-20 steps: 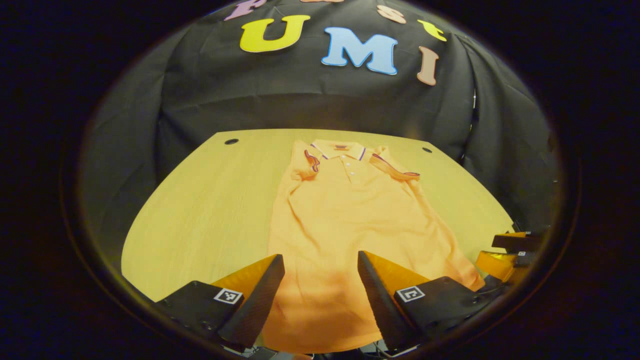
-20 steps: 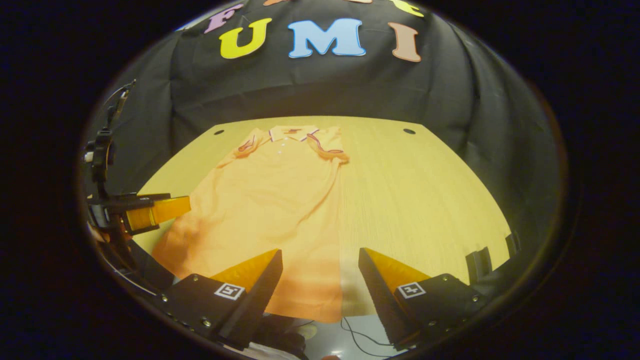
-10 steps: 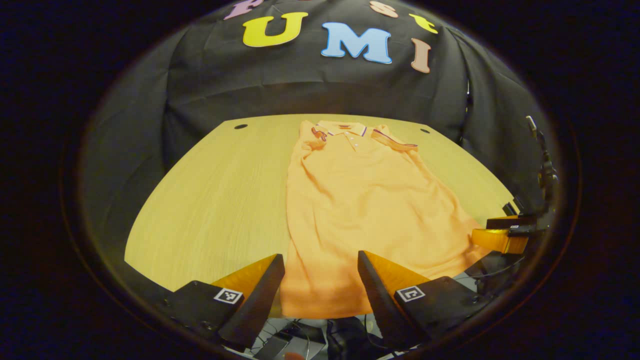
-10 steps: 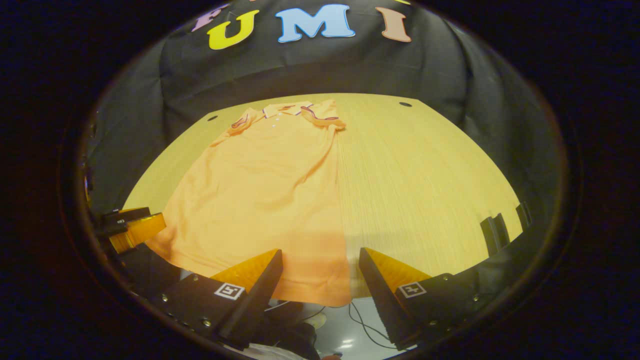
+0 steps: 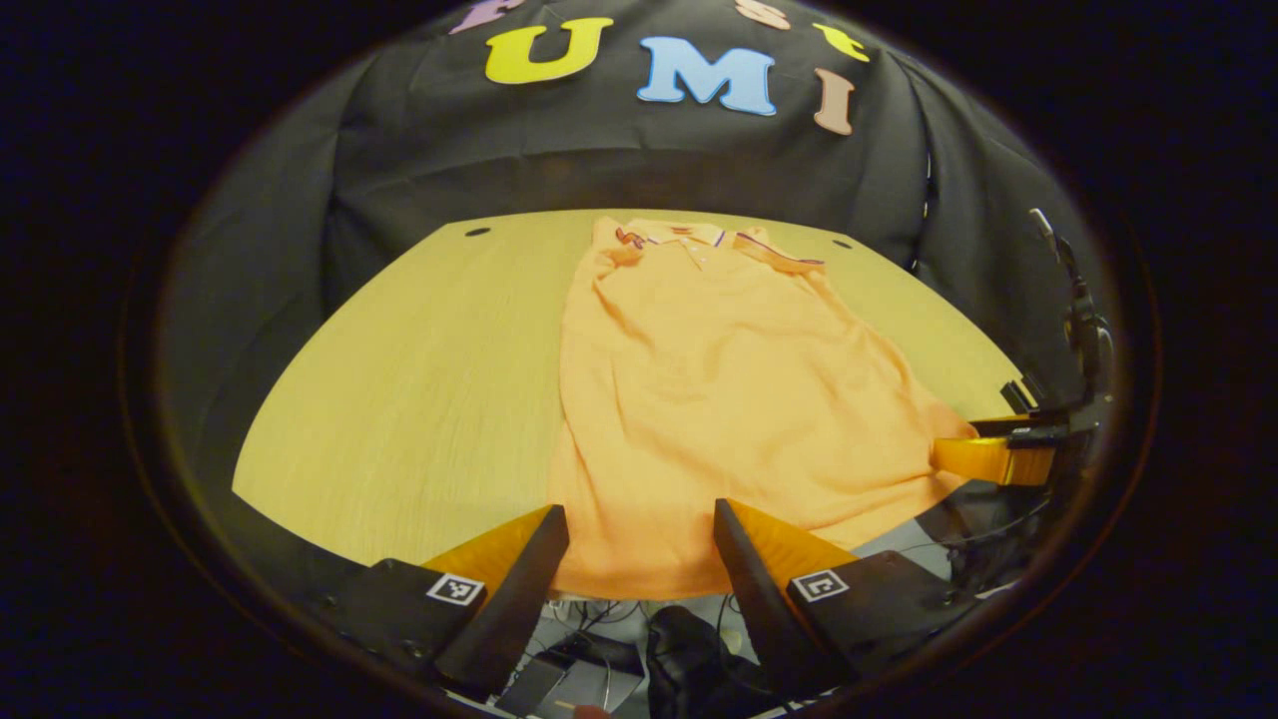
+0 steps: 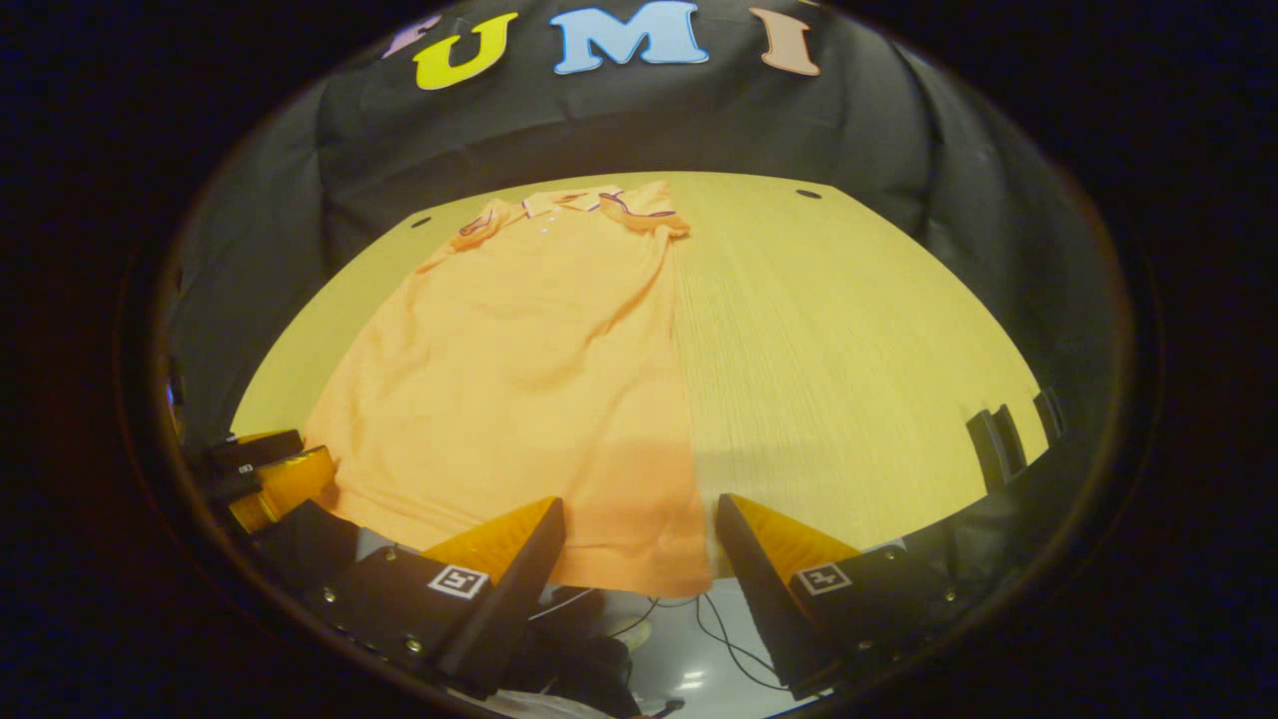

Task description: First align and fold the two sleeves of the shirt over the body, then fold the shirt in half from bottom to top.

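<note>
An orange polo shirt [image 5: 699,379] lies flat on the yellow wooden table [image 5: 419,379], collar far and hem at the near edge. Both sleeves [image 5: 784,262] are folded in at the shoulders. My left gripper [image 5: 639,511] is open, its fingers straddling the hem's left part from just off the table edge. In the right gripper view the shirt [image 6: 529,359] covers the table's left half. My right gripper [image 6: 639,502] is open over the hem's right corner. Each gripper shows in the other's view, the right gripper [image 5: 988,454] by the hem's right end and the left gripper [image 6: 270,474] by its left end.
The table [image 6: 849,340] has two small round holes [image 5: 477,231] [image 5: 842,243] near its far corners. Black clips [image 6: 993,444] sit on its right edge. Cables and dark gear [image 5: 689,649] lie on the floor below the near edge. Black cloth walls the booth.
Both grippers have drawn back toward the table's near edge. The hem now lies at their fingertips, and the floor below the edge has come into view. Both stay open.
</note>
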